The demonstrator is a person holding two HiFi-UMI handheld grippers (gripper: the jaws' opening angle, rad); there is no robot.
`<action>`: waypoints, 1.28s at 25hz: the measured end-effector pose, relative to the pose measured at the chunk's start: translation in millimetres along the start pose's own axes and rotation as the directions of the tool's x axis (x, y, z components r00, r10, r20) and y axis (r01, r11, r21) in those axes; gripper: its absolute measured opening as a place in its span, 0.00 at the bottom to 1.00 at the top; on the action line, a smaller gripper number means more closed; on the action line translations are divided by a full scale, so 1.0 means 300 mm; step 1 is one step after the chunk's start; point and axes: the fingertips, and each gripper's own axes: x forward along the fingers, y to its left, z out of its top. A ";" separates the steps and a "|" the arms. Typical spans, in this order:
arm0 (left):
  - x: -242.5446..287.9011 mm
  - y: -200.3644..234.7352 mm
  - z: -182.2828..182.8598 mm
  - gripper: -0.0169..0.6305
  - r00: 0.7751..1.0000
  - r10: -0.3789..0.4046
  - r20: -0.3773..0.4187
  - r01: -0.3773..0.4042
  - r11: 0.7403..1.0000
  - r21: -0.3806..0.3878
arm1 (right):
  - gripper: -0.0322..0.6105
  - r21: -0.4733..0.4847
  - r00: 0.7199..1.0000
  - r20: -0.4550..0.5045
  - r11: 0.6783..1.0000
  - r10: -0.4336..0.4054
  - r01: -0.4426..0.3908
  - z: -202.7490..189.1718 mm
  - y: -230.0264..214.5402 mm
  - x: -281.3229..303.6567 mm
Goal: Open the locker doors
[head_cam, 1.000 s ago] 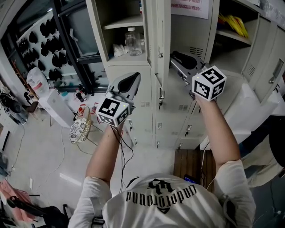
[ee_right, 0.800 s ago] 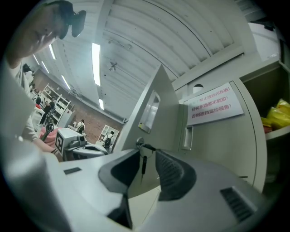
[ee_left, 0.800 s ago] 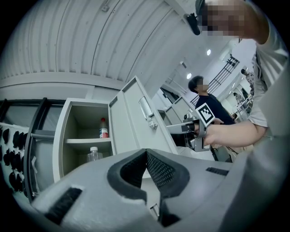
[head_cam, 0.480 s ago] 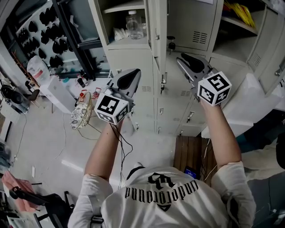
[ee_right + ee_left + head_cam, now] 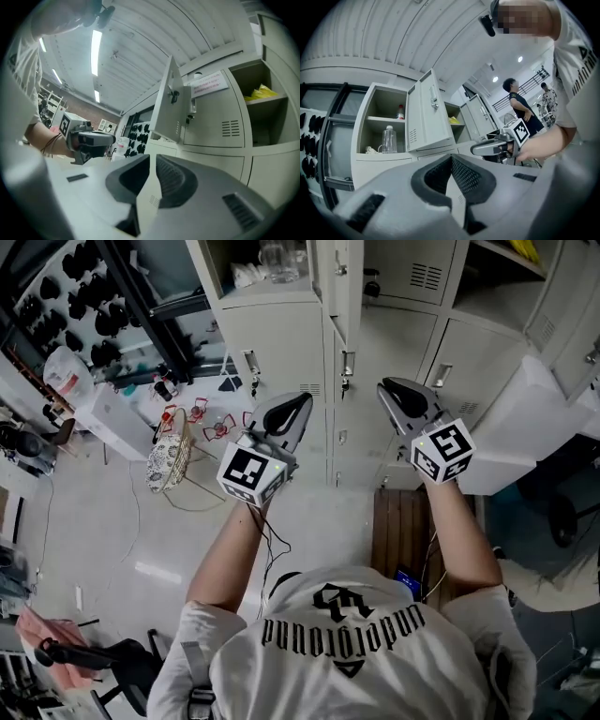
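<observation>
The grey lockers (image 5: 272,338) fill the top of the head view. One upper door (image 5: 342,268) hangs open, and a clear bottle (image 5: 277,254) stands on the shelf behind it. The lower doors (image 5: 389,343) are closed, with small latches. My left gripper (image 5: 302,399) is in front of a lower door, apart from it; its tips meet and hold nothing (image 5: 451,158). My right gripper (image 5: 386,386) is level with it, further right. Its jaws have just been closing, and a narrow gap with nothing in it remains (image 5: 153,158). The open door (image 5: 169,105) rises above that gripper.
A black rack (image 5: 66,277) with dark items stands at the far left, with a white bag (image 5: 70,376) and a patterned basket (image 5: 171,474) on the floor. A wooden board (image 5: 398,540) lies under the right arm. A white sheet (image 5: 520,418) leans right. People stand behind (image 5: 518,101).
Both grippers have come down from the level of the upper lockers to the lower row of doors. The open upper door and bottle have slid toward the picture's top edge.
</observation>
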 end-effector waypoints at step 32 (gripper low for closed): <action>-0.823 -0.348 -0.210 0.04 0.976 -0.194 -0.102 0.178 0.973 -0.146 | 0.06 0.037 0.987 -0.157 0.999 -0.020 0.026 -0.168 0.982 -0.356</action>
